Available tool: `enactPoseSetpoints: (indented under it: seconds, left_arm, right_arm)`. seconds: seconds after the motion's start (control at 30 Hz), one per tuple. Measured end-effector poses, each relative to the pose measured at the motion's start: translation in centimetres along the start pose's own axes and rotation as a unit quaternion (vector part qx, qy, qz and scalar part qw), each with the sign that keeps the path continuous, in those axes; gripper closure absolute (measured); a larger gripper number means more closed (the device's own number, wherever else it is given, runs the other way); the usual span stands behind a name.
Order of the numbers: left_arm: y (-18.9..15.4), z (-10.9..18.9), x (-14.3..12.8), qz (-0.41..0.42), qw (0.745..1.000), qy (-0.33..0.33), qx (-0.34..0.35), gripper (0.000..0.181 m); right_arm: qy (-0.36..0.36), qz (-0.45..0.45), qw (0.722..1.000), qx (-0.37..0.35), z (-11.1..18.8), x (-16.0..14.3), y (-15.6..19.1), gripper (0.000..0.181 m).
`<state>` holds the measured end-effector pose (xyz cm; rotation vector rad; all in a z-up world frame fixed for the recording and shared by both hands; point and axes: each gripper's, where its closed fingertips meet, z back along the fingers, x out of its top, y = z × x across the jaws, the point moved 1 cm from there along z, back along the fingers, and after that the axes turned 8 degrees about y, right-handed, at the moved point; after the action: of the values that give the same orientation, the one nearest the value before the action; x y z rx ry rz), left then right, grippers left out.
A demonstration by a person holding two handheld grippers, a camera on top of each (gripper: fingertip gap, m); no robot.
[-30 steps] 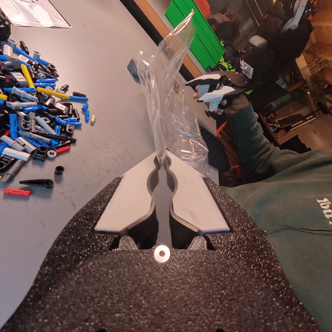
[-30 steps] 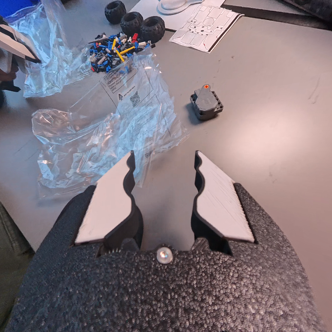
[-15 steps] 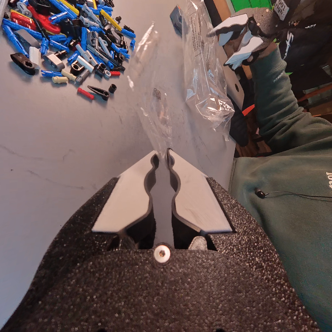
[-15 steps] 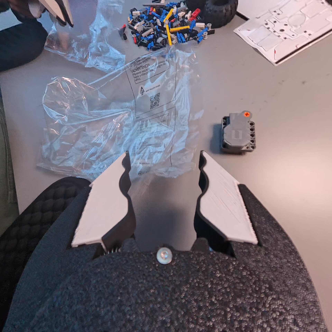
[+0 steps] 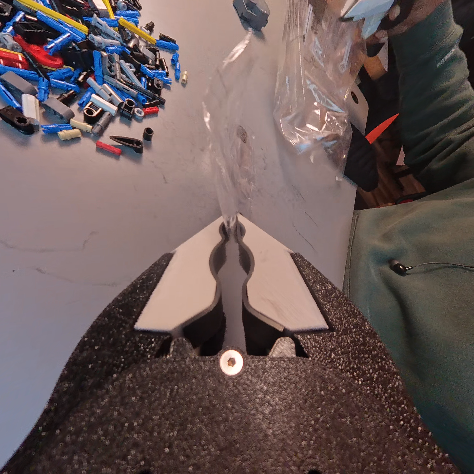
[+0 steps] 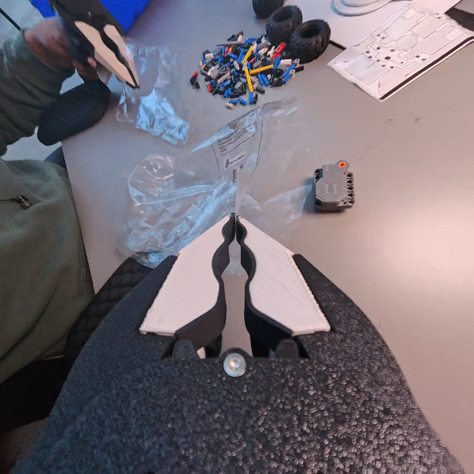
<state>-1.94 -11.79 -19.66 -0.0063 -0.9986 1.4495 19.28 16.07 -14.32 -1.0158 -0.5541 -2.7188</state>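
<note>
Over the grey table, the left gripper pinches a small clear bag, while the right gripper clamps a bigger clear bag beside the grey motor block, brick pile further back.

Left gripper: black speckled, rough-textured body; two pale grey flat fingers with black wavy inner edges.
Left screw: silver hex-socket head, centred at the finger base.
Right gripper: dark grey speckled body; white fingers, finely ridged, black wavy inner edges.
Right screw: shiny silver, round.
Clothing: green fleece sleeve; thin black cord with a bead on the chest.
</note>
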Motion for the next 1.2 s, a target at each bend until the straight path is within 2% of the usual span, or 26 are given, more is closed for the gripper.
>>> enactPoseSetpoints:
  seconds: [0.1,0.2,0.27,0.33,0.4,0.47,0.6,0.7,0.8,0.87,1.03,1.13,1.2]
  left_arm:
    - [-0.5,-0.6,-0.4,-0.011,1.000,0.016,-0.005,0.181]
    - [-0.8,-0.9,-0.5,-0.016,1.000,0.022,-0.008,0.181]
    - [-1.0,-1.1,-0.5,-0.018,1.000,0.022,-0.011,0.181]
    - [-1.0,-1.4,-0.5,-0.021,0.999,0.022,-0.011,0.181]
    - [-1.1,-1.6,-0.6,-0.024,0.999,0.024,-0.009,0.181]
    - [-1.1,-1.7,-0.6,-0.026,0.999,0.026,-0.008,0.181]
    - [-1.0,-1.7,-0.6,-0.021,0.999,0.026,-0.005,0.181]
    - [-0.7,-2.0,-0.6,-0.018,0.999,0.027,0.002,0.177]
    - [-0.5,-2.5,-0.7,-0.023,0.999,0.033,0.012,0.176]
    - [-0.4,-2.7,-0.7,-0.025,0.999,0.035,0.014,0.174]
    - [-0.3,-2.7,-0.5,-0.026,0.999,0.028,0.018,0.170]
    - [-0.2,-2.6,-0.2,-0.024,0.999,0.018,0.020,0.169]
    - [-0.1,-2.5,0.0,-0.021,0.999,0.013,0.020,0.170]
  right_arm:
    - [-0.050,-0.025,0.998,-0.033,4.0,1.6,-1.3,0.181]
    - [-0.143,-0.086,0.982,-0.083,9.3,4.1,-4.3,0.181]
    - [-0.218,-0.149,0.956,-0.131,12.9,5.2,-7.6,0.181]
    - [-0.280,-0.216,0.917,-0.187,15.4,4.8,-11.3,0.181]
    - [-0.318,-0.280,0.874,-0.236,16.2,3.0,-14.8,0.181]
    - [-0.339,-0.338,0.832,-0.280,15.6,0.4,-17.8,0.181]
    - [-0.335,-0.400,0.786,-0.332,12.2,-4.1,-21.4,0.181]
    - [-0.315,-0.404,0.781,-0.356,10.2,-5.3,-22.0,0.181]
    - [-0.286,-0.401,0.788,-0.370,9.1,-5.8,-22.2,0.160]
    - [-0.274,-0.385,0.790,-0.391,9.4,-6.0,-22.0,0.147]
    - [-0.268,-0.327,0.788,-0.447,11.9,-5.8,-20.4,0.136]
    - [-0.260,-0.215,0.816,-0.468,12.4,-3.2,-17.4,0.140]
    - [-0.199,-0.129,0.853,-0.465,10.5,-2.0,-15.3,0.136]
